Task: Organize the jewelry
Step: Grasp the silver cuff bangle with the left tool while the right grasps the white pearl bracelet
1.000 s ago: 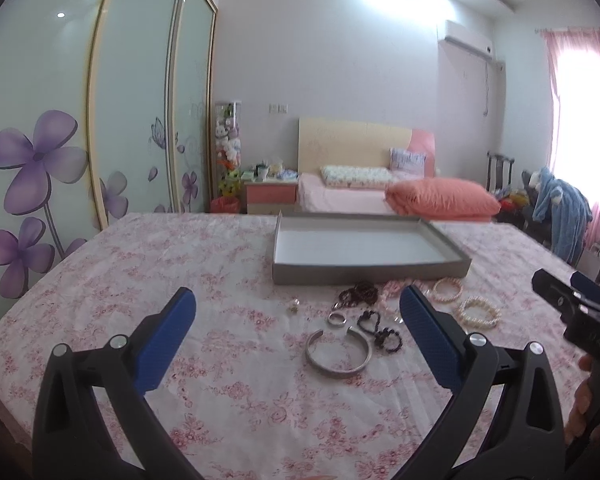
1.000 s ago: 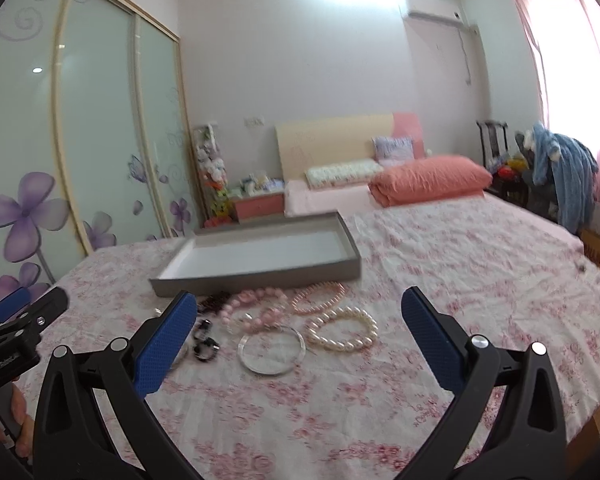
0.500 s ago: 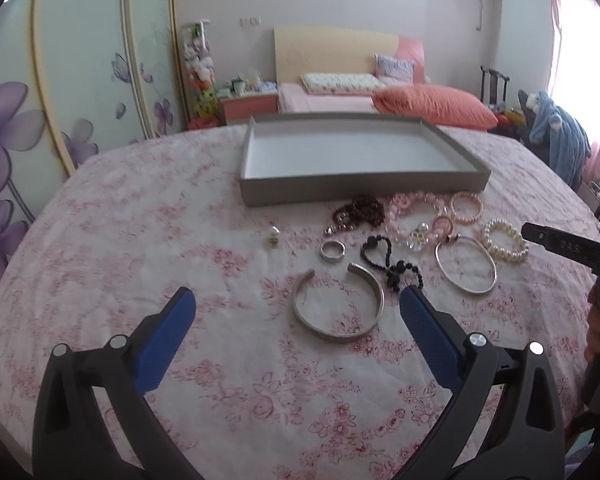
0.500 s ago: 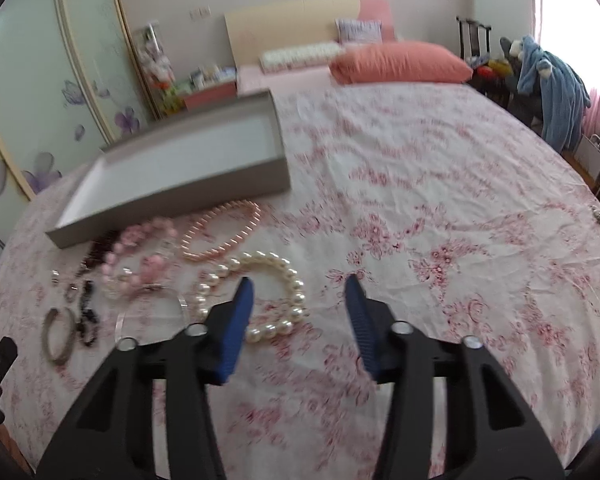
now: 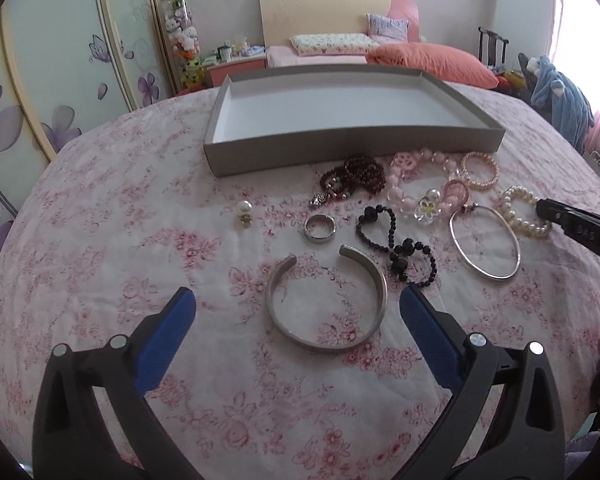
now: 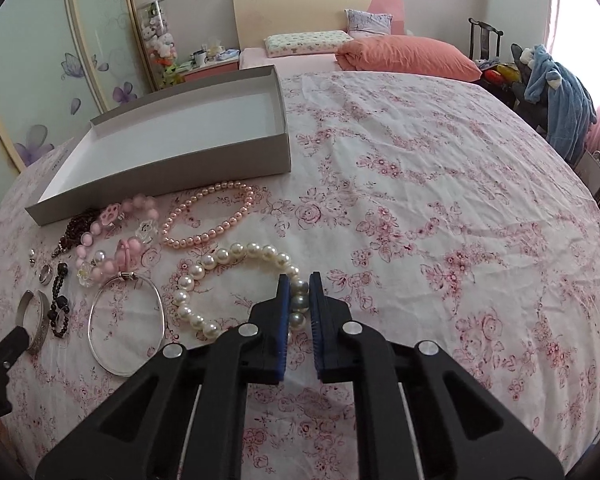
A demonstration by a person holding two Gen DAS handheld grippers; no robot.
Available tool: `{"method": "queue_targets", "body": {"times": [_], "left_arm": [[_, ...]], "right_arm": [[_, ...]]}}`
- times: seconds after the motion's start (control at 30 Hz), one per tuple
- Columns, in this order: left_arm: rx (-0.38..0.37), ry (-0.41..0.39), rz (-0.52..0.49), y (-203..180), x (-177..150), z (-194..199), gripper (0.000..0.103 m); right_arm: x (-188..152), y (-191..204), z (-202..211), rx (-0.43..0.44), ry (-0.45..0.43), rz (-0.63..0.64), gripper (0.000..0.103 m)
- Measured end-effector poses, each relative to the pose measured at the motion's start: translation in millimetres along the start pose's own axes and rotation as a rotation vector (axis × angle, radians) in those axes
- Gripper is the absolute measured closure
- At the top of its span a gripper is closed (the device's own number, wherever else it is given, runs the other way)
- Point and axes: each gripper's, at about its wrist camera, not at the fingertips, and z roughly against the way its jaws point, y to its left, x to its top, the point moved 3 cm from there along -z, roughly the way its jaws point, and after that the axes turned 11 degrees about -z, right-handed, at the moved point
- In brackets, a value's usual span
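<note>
Step in hand: first pick; tray (image 6: 172, 168) empty.
Right tongs (image 6: 299, 304): just closed, clamped on white pearl bracelet (image 6: 236, 254), which lies on the floral cloth.
Left tongs (image 5: 298, 308): apart, around nothing, before silver cuff (image 5: 326, 300).
Next move: lift pearls clear, carry to tray.

left tool (image 5: 298, 306): jaws wide, angled down; right tool (image 6: 299, 294): jaws nearly together, gripping

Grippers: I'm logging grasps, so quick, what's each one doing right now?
Left gripper: open, holding nothing, silver cuff between its fingers.
Right gripper: just closed on the white pearl bracelet.
</note>
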Motion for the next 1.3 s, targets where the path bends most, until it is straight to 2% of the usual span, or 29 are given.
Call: {"method": "queue_targets", "body": {"times": [0.13,0.23,0.27,0.33,0.47,0.67,0.77,0.8,0.9,1.0,1.03,1.3], "left_arm": [[-0.002,0.041,0.008,-1,0,-11,0.004],[-0.025,0.061,0.036,2,0,-19,0.011],[-0.032,0.058,0.050,4,1,-19,0.014],[-0.020,0.047,0.061,9,2,-18,0.027],[-0.007,0.042,0.079,17,1,-18,0.035],[0.005,0.046,0.089,25,-1,-17,0.034],[0.006,0.055,0.096,26,-6,-17,0.021],[0.011,0.053,0.102,27,-7,-16,0.021],[-0.004,0.041,0.120,30,-10,-14,0.022],[-0.009,0.027,0.118,31,-10,-12,0.036],[-0.012,0.023,0.112,32,-10,-11,0.037],[-0.053,0.013,0.096,41,-12,-10,0.034]], "right_arm": [[6,-5,-4,0.008,0.003,-0.005,0.092],[8,-6,-5,0.012,0.004,-0.007,0.092],[8,-6,-5,0.013,0.004,-0.008,0.092],[8,-6,-5,0.015,0.004,-0.010,0.092],[8,-6,-5,0.020,0.005,-0.015,0.092],[8,-6,-6,0.021,0.005,-0.015,0.092],[8,-7,-6,0.021,0.005,-0.016,0.092],[8,-6,-5,0.021,0.005,-0.016,0.092],[8,-6,-5,0.021,0.005,-0.016,0.092],[8,-6,-5,0.023,0.005,-0.018,0.091],[7,-6,-5,0.023,0.005,-0.018,0.091],[7,-6,-5,0.025,0.005,-0.019,0.091]]}}
